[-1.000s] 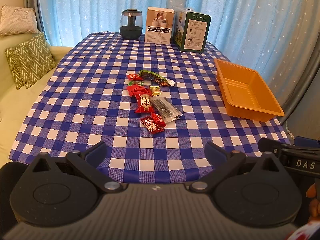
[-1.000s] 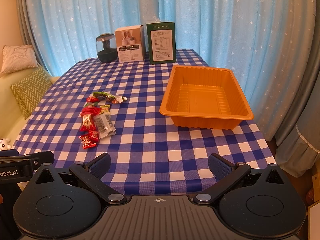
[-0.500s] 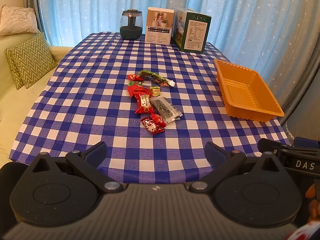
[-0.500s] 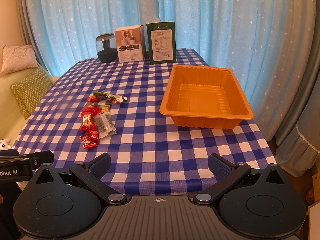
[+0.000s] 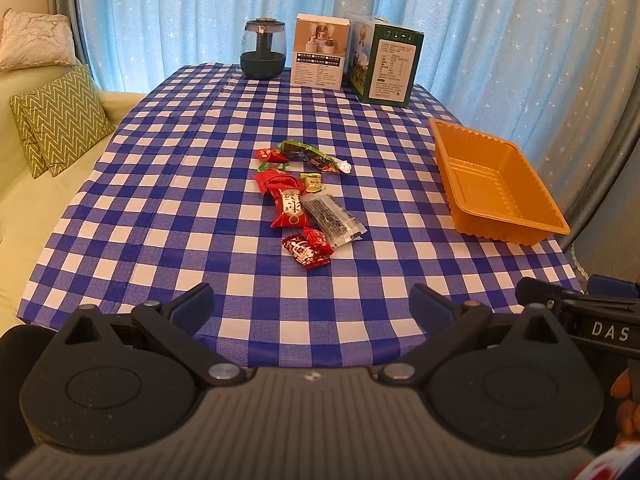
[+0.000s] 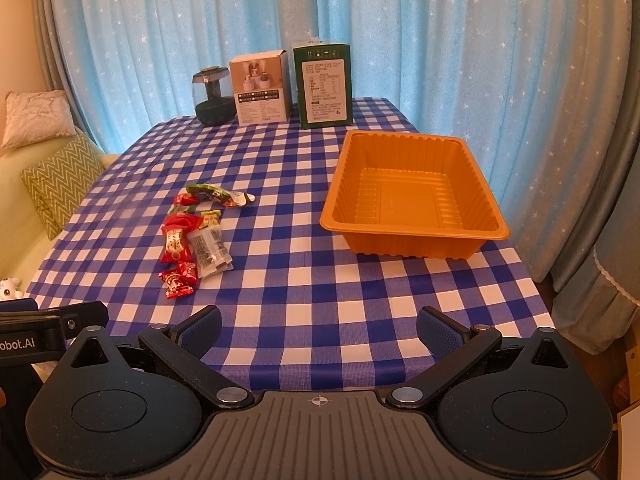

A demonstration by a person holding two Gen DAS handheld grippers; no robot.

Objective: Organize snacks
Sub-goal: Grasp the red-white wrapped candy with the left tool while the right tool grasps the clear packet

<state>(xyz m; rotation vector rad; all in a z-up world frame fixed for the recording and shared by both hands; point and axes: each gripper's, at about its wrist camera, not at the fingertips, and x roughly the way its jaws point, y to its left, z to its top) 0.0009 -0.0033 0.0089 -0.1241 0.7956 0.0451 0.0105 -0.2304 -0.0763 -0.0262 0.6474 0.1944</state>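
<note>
Both grippers are held at the near edge of the bench, a surface covered by a blue-and-white checked cloth, and neither touches anything. The left gripper has its blue-padded fingers spread wide and released, nothing between them; the right gripper likewise shows its fingers fully apart and empty. The loose cluster of wrapped snacks lies ahead of the left fingers, roughly on their centre line and well apart from the tips; seen from the right gripper the same cluster sits ahead and to the left of its left finger. Within the cluster, a small red patterned wrapper is the piece nearest the fingers, a clear packet with dark contents lies just beyond it, touching a red sweet with a pale label, and a green twisted wrapper lies at the far end. The empty orange ribbed plastic tray stands ahead of the right fingers, slightly right of centre, well apart from the snacks; from the left gripper it appears far to the right. At the far edge of the bench stand a dark round glass jar, a white carton and a green carton in a row, before a blue starred curtain.
</note>
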